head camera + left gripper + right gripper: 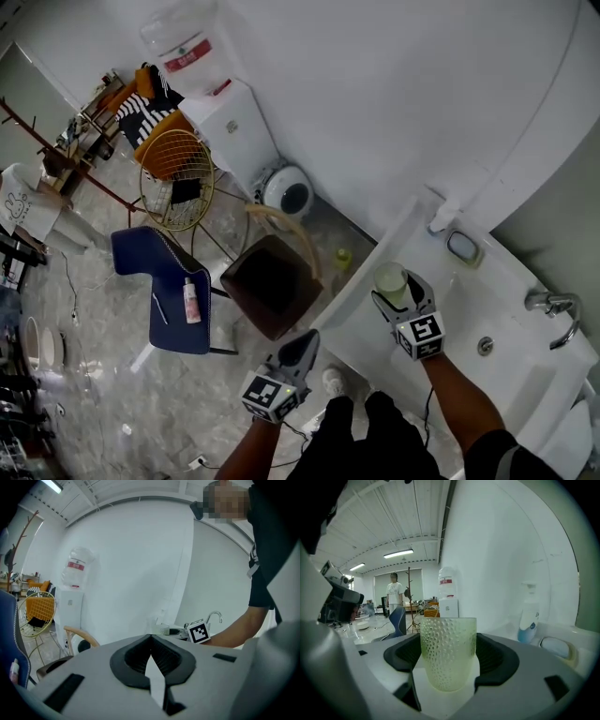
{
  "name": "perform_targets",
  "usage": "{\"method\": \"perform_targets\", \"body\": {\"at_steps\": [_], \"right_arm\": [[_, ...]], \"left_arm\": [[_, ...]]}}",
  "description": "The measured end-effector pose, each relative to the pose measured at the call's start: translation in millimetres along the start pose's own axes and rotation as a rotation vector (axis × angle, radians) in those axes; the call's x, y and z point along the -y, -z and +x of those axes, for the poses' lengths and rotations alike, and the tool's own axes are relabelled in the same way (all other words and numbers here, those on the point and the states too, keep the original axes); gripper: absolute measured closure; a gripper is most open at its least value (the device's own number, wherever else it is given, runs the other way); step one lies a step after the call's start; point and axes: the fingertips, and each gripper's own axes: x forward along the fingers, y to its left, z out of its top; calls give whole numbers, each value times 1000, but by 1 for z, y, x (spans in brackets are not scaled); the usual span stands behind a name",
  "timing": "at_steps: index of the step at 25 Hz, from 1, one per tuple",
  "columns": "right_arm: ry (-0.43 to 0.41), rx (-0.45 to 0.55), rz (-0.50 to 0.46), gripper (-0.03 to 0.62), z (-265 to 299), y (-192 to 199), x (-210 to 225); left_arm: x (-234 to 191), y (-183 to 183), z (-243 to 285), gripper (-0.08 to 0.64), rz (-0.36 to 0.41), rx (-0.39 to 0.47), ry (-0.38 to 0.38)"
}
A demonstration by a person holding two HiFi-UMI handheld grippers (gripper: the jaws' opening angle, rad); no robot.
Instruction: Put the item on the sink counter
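A pale green dimpled cup (388, 277) (448, 651) stands upright between the jaws of my right gripper (396, 289) (449, 656), which is shut on it. Cup and gripper are over the left end of the white sink counter (473, 314); whether the cup's base touches the counter I cannot tell. My left gripper (307, 339) (151, 638) is shut with nothing in it, held lower left of the counter, above the floor. From the left gripper view, the right gripper's marker cube (198, 632) shows by the faucet (213, 617).
On the counter sit a soap bottle (441, 221) (529, 620), a soap dish (464, 247) and the faucet (553, 306). A brown chair (272, 283), a blue chair (161, 281) carrying a tube (191, 302), a yellow wire chair (176, 176) and a water dispenser (227, 117) stand left.
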Motion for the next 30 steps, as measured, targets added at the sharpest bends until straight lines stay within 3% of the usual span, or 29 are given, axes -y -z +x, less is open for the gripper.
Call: {"method": "perform_targets", "body": {"at_steps": [11, 21, 26, 30], "right_arm": [[6, -3, -64, 222, -2, 5, -4], [18, -3, -31, 217, -17, 9, -8], [19, 22, -54, 226, -40, -7, -18], [14, 58, -81, 281, -62, -36, -29]], "left_arm": [[-8, 9, 0, 546, -19, 6, -20], [-7, 0, 0, 546, -9, 33, -25], [0, 0, 1, 546, -9, 37, -17], [7, -8, 2, 546, 0, 51, -7]]}}
